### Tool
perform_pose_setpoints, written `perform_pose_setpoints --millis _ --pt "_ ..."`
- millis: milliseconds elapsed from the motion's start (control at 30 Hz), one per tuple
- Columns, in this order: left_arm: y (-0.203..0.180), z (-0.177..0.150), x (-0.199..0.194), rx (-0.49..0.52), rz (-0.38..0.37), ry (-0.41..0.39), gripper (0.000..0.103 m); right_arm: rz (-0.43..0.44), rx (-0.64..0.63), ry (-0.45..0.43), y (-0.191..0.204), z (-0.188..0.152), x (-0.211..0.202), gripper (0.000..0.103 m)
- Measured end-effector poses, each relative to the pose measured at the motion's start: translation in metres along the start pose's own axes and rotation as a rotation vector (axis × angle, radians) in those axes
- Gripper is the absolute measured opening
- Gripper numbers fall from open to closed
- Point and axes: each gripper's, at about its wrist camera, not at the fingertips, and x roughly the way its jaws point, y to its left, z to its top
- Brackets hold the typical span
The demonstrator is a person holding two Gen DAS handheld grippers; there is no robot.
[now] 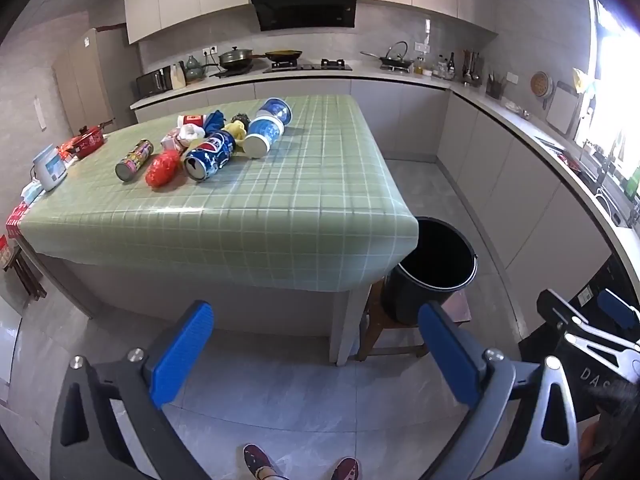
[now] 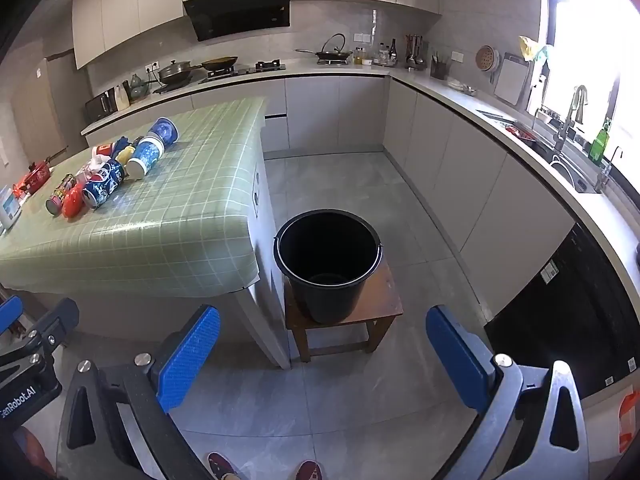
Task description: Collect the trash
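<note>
A: Where is the trash?

B: In a bunch on the tabletop (image 1: 280, 200), toward its far left corner. A blue soda can (image 1: 210, 156) lies on its side nearest the front of the bunch, with a red crumpled wrapper (image 1: 162, 168) just beside it and a small printed can (image 1: 134, 160) on the wrapper's other side.

A: And behind those?

B: Two blue-and-white paper cups (image 1: 266, 134) lie on their sides, one behind the other, toward the far edge. Between the cups and the soda can sit a yellow scrap (image 1: 236, 132), some white crumpled paper (image 1: 188, 134) and a red-and-white pack (image 1: 192, 120), all touching or nearly so.

A: Where does it go?

B: A black bucket (image 2: 328, 264) stands on a small wooden stool (image 2: 388, 300) just off the table's near right corner. Nothing shows inside it.

A: The grippers?

B: The left gripper (image 1: 316, 352) and the right gripper (image 2: 324, 356) both have their jaws spread wide with nothing between them. Both hang over the floor, well short of the table.
</note>
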Motion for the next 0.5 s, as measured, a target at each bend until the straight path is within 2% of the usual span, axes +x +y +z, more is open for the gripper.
perform_pose_setpoints --millis 500 --pt "0.0024 -0.0003 0.0013 0.005 -0.005 0.009 0.103 -0.019 0.011 0.009 -0.0027 -0.0012 0.0013 0.103"
